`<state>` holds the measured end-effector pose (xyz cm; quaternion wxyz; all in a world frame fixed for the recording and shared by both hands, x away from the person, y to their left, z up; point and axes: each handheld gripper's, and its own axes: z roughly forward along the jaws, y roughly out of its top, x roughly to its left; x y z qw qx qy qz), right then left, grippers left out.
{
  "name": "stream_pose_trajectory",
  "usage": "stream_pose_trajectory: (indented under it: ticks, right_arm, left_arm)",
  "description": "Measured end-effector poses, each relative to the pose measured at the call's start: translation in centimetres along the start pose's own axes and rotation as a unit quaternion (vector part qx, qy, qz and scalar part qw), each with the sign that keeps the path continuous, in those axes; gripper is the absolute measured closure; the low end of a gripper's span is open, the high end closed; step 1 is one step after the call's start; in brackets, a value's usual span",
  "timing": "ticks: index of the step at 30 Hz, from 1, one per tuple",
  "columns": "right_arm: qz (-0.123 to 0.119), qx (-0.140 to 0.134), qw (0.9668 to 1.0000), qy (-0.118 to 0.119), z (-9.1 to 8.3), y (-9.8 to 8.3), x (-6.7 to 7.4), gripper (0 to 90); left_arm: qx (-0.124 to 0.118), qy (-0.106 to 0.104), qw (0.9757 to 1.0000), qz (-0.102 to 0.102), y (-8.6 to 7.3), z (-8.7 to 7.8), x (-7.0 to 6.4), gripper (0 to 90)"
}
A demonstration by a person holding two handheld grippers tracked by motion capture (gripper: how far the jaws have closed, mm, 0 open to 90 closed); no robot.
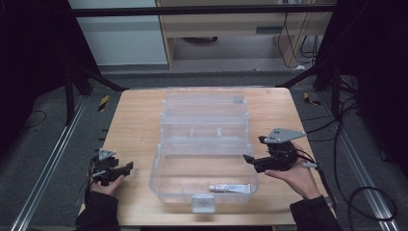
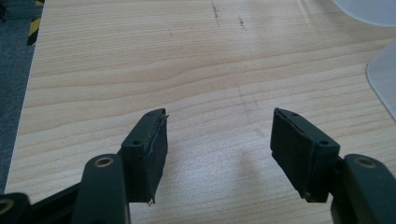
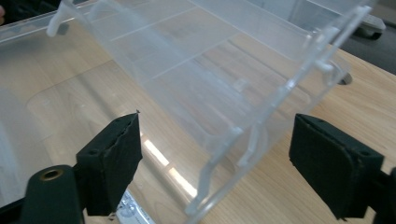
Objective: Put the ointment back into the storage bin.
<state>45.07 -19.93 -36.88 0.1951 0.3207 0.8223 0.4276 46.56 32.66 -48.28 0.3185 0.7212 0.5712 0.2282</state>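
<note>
A clear plastic box (image 1: pixel 204 144) stands open in the middle of the bench (image 1: pixel 134 125), its raised trays and walls blocking any straight path across the centre. Bare wood lies open on both sides of it. The left gripper (image 2: pixel 219 140) hangs over the bare left strip, jaws spread with nothing between them. The right gripper (image 3: pixel 215 158) sits at the box's right wall, jaws spread to either side of that wall. A small tube (image 1: pixel 230 188) lies in the front compartment, near its front wall.
</note>
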Motion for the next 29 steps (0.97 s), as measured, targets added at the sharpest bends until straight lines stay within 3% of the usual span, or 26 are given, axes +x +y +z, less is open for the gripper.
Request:
stream_pose_trajectory:
  ticks: [4,9,15,20,29]
  right_arm:
    - [0.02,-0.008,0.9996,-0.021,-0.5,-1.0,-0.7,16.1]
    - [0.049,-0.035,0.9967,-0.055,-0.9,-2.4,-1.7,16.2]
    - [0.091,-0.045,0.9907,-0.091,-0.9,-4.6,-3.3,16.2]
    - [0.129,-0.063,0.9817,-0.125,-0.9,-6.7,-4.8,15.9]
    - [0.161,-0.041,0.9746,-0.15,-0.2,-9.9,-6.4,14.8]
  left_arm:
    - [-0.001,0.0,1.0,0.0,0.0,0.0,0.0,36.3]
    - [-0.001,0.0,1.0,0.002,0.0,0.0,0.0,35.2]
    - [-0.003,0.001,1.0,0.003,0.0,0.0,-0.1,33.9]
    - [-0.005,0.002,1.0,0.005,0.0,0.0,-0.1,32.3]
    - [-0.008,0.004,0.9999,0.009,0.0,0.0,-0.1,28.9]
